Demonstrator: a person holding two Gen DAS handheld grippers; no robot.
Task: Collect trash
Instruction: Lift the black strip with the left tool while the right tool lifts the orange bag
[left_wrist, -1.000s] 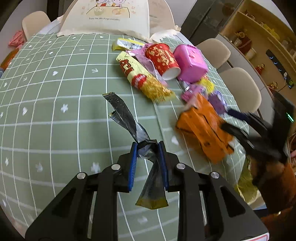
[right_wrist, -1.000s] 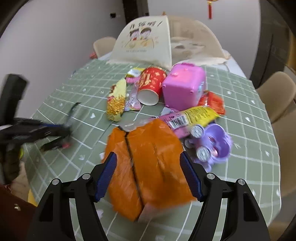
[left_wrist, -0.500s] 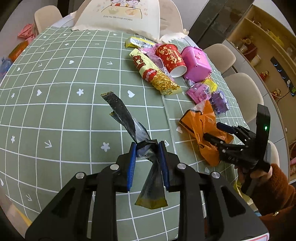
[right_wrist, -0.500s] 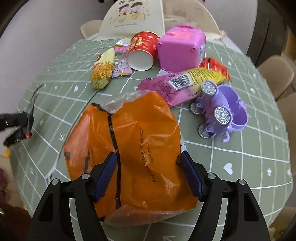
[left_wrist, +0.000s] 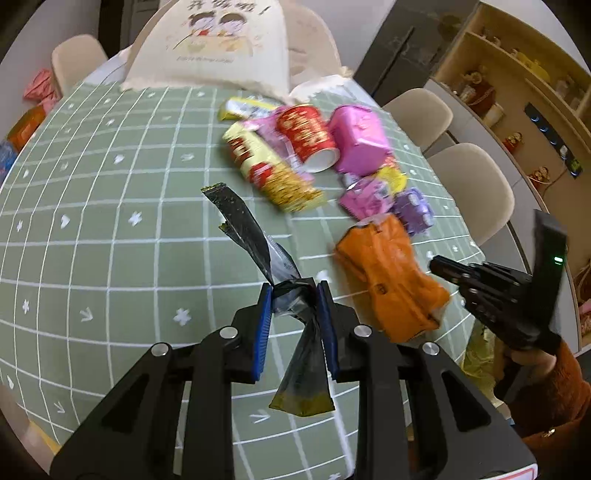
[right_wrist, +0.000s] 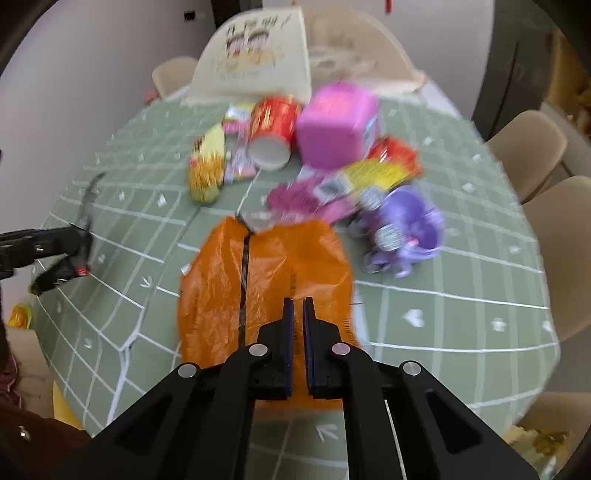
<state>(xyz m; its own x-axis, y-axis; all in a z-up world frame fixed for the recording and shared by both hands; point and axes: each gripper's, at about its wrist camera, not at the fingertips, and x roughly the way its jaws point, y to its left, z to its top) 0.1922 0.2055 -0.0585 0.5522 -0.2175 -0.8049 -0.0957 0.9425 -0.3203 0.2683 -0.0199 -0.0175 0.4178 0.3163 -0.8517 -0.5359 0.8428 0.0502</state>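
In the left wrist view, the left tongs (left_wrist: 294, 295) pinch a crumpled black wrapper (left_wrist: 258, 254) between their blue pads; one end of it sticks up and away over the worktop (left_wrist: 110, 229), the other hangs down with a gold edge. The worktop carries a green cloth with a white grid. To the right lies an orange bag (left_wrist: 391, 280), with the right tongs (left_wrist: 439, 266) at its right edge, held by a hand (left_wrist: 524, 360) in a rust-coloured sleeve. Farther back sits a heap of litter: a yellow snack packet (left_wrist: 273, 170), a red paper cup (left_wrist: 308, 136) on its side, a pink box (left_wrist: 360, 140), a pink wrapper (left_wrist: 364, 197) and a purple toy (left_wrist: 415, 208). A cream cloth bag (left_wrist: 210, 51) stands at the far edge.

In the right wrist view, the right tongs (right_wrist: 298, 310) are pressed together over the near part of the orange bag (right_wrist: 258, 280); whether a fold of the bag is caught between them cannot be told. The bag lies flat on the worktop (right_wrist: 461, 321), near its front edge. Behind it are the pink wrapper (right_wrist: 306, 195), the purple toy (right_wrist: 402, 229), the pink box (right_wrist: 336, 125), the red paper cup (right_wrist: 273, 129) and the yellow snack packet (right_wrist: 207, 166). At the left edge, the left tongs (right_wrist: 79, 254) hold the black wrapper (right_wrist: 86, 214).
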